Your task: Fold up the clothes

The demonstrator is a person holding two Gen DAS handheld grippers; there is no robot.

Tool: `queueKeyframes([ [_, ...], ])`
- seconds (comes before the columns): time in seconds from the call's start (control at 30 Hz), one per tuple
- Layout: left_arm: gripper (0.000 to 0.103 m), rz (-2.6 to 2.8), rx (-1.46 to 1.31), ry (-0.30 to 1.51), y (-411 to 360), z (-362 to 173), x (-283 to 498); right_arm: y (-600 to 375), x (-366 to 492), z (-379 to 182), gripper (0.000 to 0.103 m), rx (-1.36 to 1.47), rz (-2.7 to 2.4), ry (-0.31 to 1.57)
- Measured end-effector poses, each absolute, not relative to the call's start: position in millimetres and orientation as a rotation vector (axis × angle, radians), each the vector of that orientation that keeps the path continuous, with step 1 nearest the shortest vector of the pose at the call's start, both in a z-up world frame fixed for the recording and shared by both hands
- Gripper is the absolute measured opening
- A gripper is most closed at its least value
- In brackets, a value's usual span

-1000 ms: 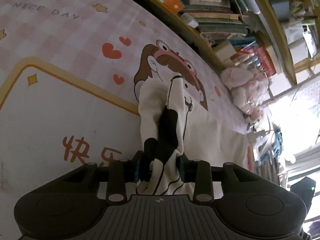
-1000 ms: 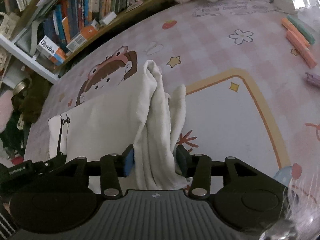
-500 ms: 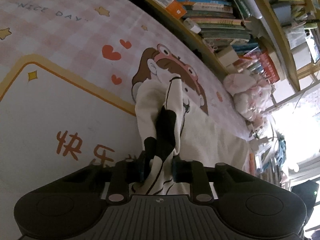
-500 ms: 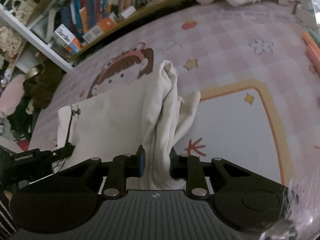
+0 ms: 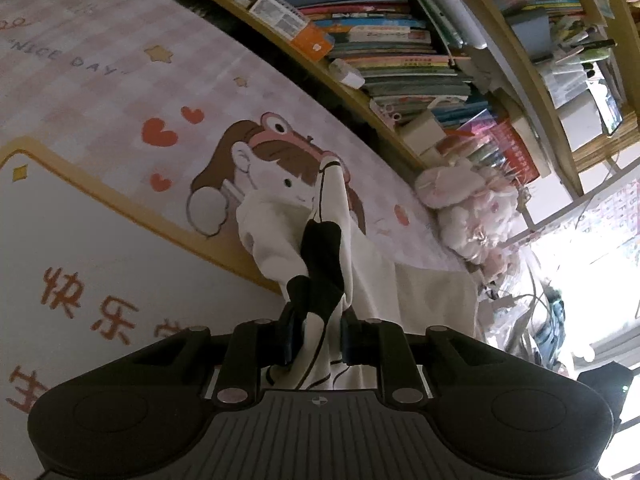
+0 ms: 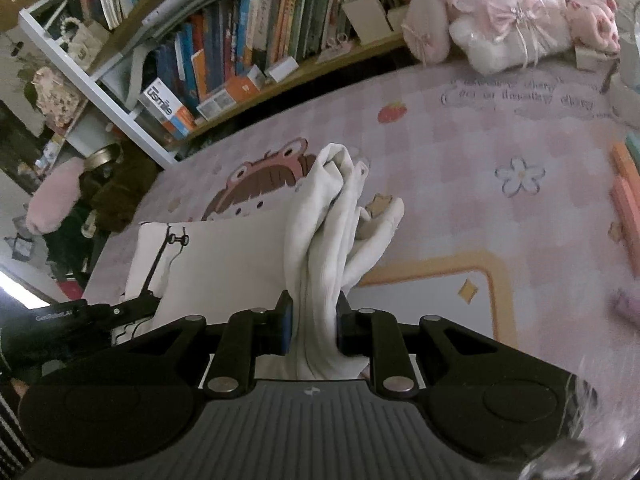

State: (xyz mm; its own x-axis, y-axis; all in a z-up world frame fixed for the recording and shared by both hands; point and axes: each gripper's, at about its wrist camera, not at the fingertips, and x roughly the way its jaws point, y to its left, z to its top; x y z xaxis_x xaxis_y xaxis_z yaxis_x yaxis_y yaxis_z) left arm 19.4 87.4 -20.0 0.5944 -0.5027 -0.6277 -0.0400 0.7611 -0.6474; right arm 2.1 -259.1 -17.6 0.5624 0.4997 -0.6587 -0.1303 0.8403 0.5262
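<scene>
Cream garment (image 6: 320, 264) bunched between right hand-held gripper's (image 6: 314, 330) fingers.

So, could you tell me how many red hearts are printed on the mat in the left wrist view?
3 red hearts: a large one, a small one up-right of it, another below. The cream garment may hide more.

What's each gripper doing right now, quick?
Left gripper: shut on the cream garment, at its black-printed edge.
Right gripper: shut on the same garment's bunched plain edge.
</scene>
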Motion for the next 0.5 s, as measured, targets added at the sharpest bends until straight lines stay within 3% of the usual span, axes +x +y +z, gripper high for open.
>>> queueKeyframes([
  [0.5,0.019,-0.356,-0.623,0.857,87.0,-5.5,98.6,-262.2,67.2,4.2,0.017,0.396,0.396,0.827],
])
